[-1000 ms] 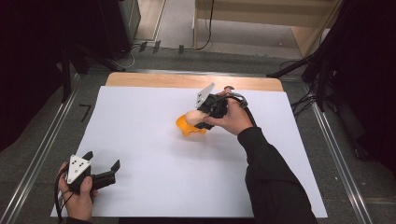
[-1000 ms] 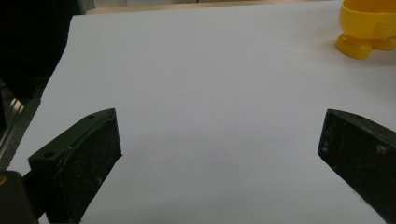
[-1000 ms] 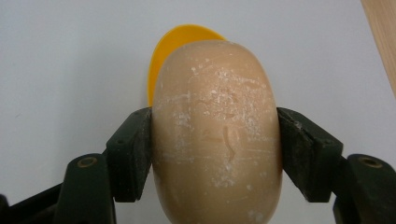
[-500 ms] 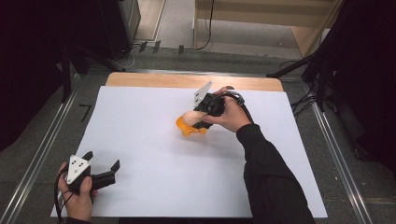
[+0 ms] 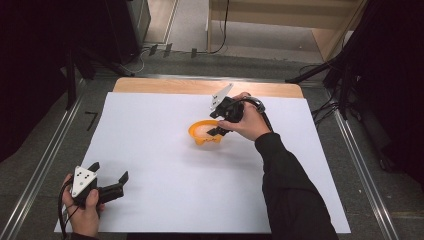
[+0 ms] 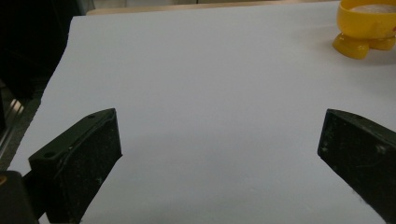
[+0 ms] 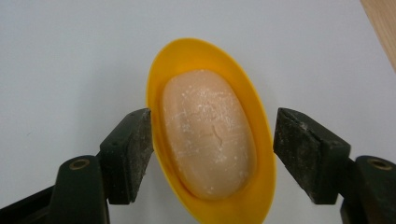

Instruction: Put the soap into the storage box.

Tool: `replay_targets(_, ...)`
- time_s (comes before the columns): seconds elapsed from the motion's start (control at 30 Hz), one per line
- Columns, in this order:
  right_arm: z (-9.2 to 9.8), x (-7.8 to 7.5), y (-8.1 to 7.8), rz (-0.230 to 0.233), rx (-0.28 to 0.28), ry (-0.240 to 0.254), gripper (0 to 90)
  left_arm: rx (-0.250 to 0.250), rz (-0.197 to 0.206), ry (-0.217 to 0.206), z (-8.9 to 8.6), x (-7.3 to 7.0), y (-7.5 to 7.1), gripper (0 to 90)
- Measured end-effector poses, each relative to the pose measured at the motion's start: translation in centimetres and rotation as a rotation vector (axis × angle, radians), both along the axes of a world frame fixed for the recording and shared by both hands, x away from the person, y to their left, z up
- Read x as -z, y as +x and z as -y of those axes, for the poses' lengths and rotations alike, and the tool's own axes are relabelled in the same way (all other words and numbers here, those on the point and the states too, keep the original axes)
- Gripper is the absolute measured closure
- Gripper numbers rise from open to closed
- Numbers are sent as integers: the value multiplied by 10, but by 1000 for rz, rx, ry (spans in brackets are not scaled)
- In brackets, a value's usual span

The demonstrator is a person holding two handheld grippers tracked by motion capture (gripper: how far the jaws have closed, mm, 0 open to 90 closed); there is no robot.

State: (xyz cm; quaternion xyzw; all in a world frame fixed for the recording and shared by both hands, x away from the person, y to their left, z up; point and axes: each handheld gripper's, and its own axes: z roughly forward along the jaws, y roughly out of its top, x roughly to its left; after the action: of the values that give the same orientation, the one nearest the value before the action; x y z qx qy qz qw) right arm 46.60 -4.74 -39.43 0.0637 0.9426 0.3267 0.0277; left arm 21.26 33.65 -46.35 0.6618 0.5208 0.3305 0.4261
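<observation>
We hold the right gripper (image 7: 212, 154) with its jaws spread either side of the yellow soap dish (image 7: 159, 84), likely to grasp it, toward the table's (image 5: 150, 145) far edge; the left gripper (image 5: 107, 185) rests spread and empty at the near-left corner.

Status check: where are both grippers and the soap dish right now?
Right gripper open, fingers either side of yellow dish holding soap. Left gripper open, idle near table's edge. Nothing in the way.
</observation>
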Motion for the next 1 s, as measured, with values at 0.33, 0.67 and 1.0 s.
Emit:
replay_targets(0.33,19,10,-8,17,120,20,160,-2,-4,5,0,0,0,0)
replay_targets(0.67,38,20,-22,7,257,48,0,-3,-7,7,0,0,0,0)
replay_targets(1.0,56,33,-36,-10,349,74,0,-4,-9,13,1,0,1,0)
